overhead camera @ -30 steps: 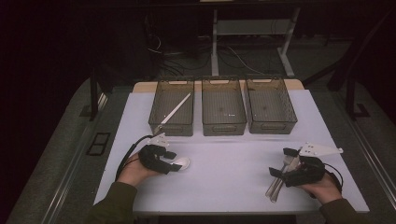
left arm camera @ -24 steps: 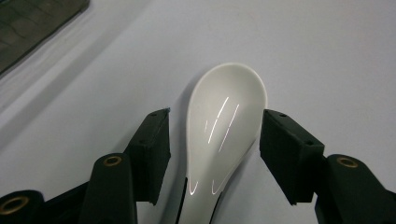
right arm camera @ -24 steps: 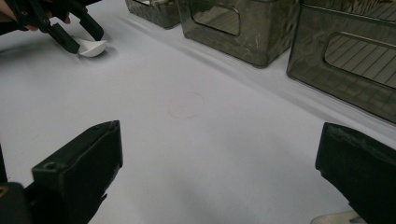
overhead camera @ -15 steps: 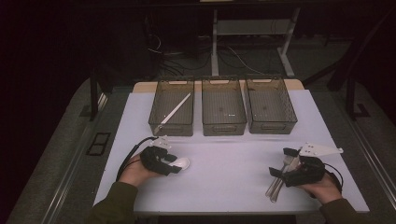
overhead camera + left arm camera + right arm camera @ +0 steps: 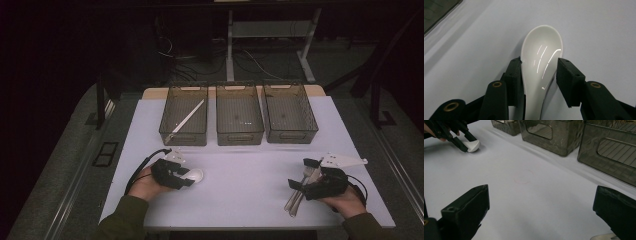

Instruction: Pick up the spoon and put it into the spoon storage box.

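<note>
White ceramic spoon (image 5: 541, 65) lies on the table (image 5: 250, 190), bowl up, between the pads of the left gripper (image 5: 539, 72). Jaws have just been closing; one pad touches the spoon's edge, the other stands just off it with a slit of table showing, so not clamped yet. Handle runs back under the gripper body, bowl sticks out past the pad tips. In the high view the left gripper (image 5: 186, 176) sits near the table's front left, left hand (image 5: 145, 182) wrapped on it from behind, forearm coming in from the bottom edge, gripper lying low and pointing right. Spoon (image 5: 194, 175) long axis runs about left-right across the table, bowl toward the middle.

Right gripper (image 5: 299, 181) at front right, jaws wide apart, nothing between the pads; in the right gripper view just bare table between them. Right hand (image 5: 345, 200) holds it pointing left. Silver cutlery (image 5: 297, 195) lies below its jaws, lengthwise toward the front edge. Three bins (image 5: 239, 120) stand in a row at the back; left bin (image 5: 172, 131) holds a long white utensil (image 5: 187, 120) lying diagonal.
</note>
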Demonstrator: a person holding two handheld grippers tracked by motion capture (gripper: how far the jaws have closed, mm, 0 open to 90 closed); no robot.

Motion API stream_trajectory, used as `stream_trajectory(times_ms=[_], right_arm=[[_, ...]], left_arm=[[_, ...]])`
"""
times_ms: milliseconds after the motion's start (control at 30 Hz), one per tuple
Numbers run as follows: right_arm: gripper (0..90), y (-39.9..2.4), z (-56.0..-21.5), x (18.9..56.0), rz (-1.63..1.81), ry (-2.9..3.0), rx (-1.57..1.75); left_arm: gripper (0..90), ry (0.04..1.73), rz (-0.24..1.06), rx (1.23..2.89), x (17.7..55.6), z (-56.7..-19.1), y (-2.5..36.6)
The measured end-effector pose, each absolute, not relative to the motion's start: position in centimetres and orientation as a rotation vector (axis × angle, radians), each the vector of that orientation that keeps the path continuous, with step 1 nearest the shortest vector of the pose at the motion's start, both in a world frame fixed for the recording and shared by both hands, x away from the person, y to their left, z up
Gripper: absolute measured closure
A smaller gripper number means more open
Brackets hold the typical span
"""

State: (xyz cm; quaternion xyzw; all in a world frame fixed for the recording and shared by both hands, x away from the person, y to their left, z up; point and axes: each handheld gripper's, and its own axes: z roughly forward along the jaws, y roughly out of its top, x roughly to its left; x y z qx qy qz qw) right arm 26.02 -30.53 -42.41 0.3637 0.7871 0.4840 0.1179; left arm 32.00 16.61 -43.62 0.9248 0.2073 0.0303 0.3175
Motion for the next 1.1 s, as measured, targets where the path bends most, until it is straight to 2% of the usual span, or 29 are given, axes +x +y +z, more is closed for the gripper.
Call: stream_trajectory(times_ms=[400,600,633,667,700,1100], right_arm=[[0.7,-30.54,-42.4,26.02,1.416,2.301,1.064],[0.7,-30.55,-42.4,26.01,1.418,2.3,1.065],[0.7,-30.56,-42.39,26.02,1.418,2.299,1.065],[0.7,-30.56,-42.39,26.02,1.418,2.299,1.065],[0.7,-30.57,-42.4,26.02,1.417,2.299,1.064],[0.7,-30.62,-42.37,26.02,1.417,2.299,1.064]], left_arm=[[65.8,0.566,0.081,2.432,31.44,-43.32,16.67],[67.4,0.541,0.086,2.443,31.47,-43.26,16.69],[68.7,0.555,0.08,2.434,31.37,-43.14,16.75],[77.7,0.554,0.08,2.42,31.34,-42.96,16.92],[79.7,0.551,0.075,2.421,31.31,-42.96,16.98],[83.7,0.537,0.082,2.418,31.01,-42.67,16.95]])
